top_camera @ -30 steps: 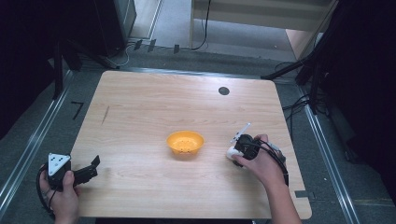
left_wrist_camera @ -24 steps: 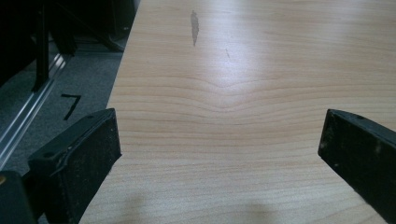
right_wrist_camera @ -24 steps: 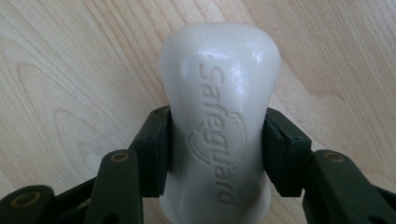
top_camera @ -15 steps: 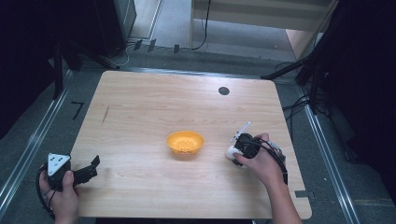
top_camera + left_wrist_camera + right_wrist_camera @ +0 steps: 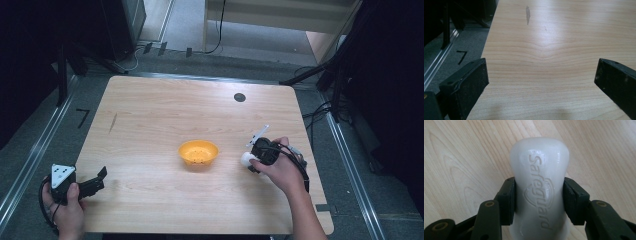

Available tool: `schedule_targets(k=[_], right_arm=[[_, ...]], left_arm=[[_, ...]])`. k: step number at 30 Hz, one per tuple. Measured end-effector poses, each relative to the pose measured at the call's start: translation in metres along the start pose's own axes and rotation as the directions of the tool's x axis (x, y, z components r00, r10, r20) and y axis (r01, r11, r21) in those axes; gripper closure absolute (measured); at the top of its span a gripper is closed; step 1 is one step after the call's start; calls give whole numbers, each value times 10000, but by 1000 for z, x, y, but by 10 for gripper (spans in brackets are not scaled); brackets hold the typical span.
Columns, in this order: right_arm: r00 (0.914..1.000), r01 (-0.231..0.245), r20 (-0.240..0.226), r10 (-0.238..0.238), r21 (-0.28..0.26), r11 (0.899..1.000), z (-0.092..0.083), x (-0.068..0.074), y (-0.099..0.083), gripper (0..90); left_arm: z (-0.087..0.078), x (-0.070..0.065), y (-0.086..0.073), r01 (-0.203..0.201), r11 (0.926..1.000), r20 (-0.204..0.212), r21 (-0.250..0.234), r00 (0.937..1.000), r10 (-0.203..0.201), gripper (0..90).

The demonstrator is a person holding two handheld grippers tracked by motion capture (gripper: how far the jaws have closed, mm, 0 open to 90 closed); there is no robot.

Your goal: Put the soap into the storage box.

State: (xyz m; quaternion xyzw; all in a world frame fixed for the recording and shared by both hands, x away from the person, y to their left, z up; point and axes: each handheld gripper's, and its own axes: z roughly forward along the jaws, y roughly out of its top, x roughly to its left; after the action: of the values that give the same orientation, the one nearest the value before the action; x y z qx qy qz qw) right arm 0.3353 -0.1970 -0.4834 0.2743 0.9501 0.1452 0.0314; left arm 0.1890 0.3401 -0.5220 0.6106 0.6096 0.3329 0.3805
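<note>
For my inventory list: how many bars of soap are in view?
1. The white soap bar lies on the table, right of the orange bowl, clamped in the right tool.

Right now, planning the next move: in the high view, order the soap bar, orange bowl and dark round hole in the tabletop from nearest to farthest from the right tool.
1. Soap bar, clamped in the right tool.
2. Orange bowl, to its left, mid-table.
3. Dark round hole, near the far edge.

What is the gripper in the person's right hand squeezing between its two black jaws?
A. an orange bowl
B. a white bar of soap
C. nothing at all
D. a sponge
B: in the right gripper view the right gripper has both pads pressed against the sides of a white soap bar with raised lettering, lying on the wooden table.
</note>
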Motion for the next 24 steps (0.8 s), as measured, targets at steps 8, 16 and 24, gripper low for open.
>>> schedule_targets(k=[8,16,24], right_arm=[[9994,349,24,-349,-214,9992,-10,2,11,511],[9962,869,55,-868,-402,9954,-15,7,28,511],[9907,1355,-8,-1357,-531,9894,-17,14,47,511]], left_arm=[[0,0,0,-13,10000,2,12,10000,13,0],[0,0,0,13,10000,1,-1,10000,-13,0],[0,0,0,41,10000,4,-17,10000,-41,0]])
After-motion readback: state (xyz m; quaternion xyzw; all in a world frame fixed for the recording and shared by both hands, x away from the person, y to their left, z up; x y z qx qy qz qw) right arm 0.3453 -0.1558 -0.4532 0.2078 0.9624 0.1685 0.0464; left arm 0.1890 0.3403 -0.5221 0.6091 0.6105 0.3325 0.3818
